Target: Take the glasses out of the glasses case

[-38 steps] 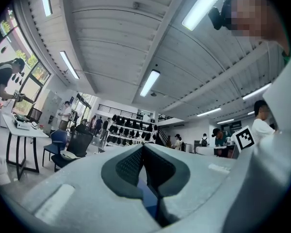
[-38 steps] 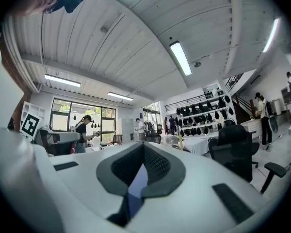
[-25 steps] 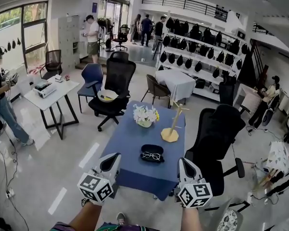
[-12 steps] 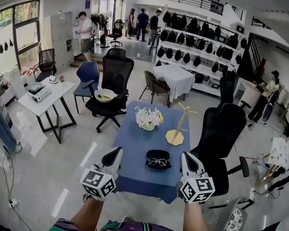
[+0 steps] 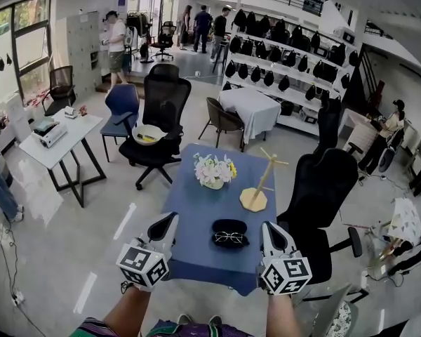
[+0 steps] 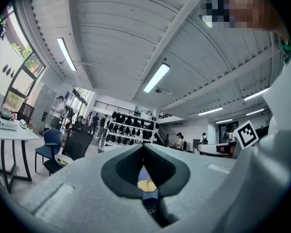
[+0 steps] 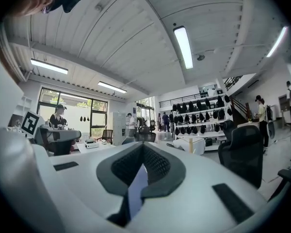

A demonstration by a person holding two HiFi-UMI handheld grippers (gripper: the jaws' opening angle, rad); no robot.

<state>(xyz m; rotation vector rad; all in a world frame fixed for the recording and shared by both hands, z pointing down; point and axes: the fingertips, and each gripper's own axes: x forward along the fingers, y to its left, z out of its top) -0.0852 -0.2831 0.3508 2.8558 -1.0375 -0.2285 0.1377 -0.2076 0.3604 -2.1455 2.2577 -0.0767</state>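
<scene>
The black glasses case (image 5: 229, 227) sits open on the blue table (image 5: 193, 213), close to the near edge. The glasses (image 5: 229, 238) lie inside it, with thin frames and clear lenses. The left gripper (image 5: 170, 220) is in the air to the left of the case and the right gripper (image 5: 265, 228) is to the right of it. The case is between them, and neither one touches it. Both grippers have their jaws pressed together with nothing held in them. The left cube (image 5: 142, 267) and the right cube (image 5: 284, 276) show black and white square patterns. Farther back on the table are a bunch of flowers (image 5: 212, 168) and a wooden stand (image 5: 255, 196). A black chair (image 5: 323, 188) is beside the table on the right.
</scene>
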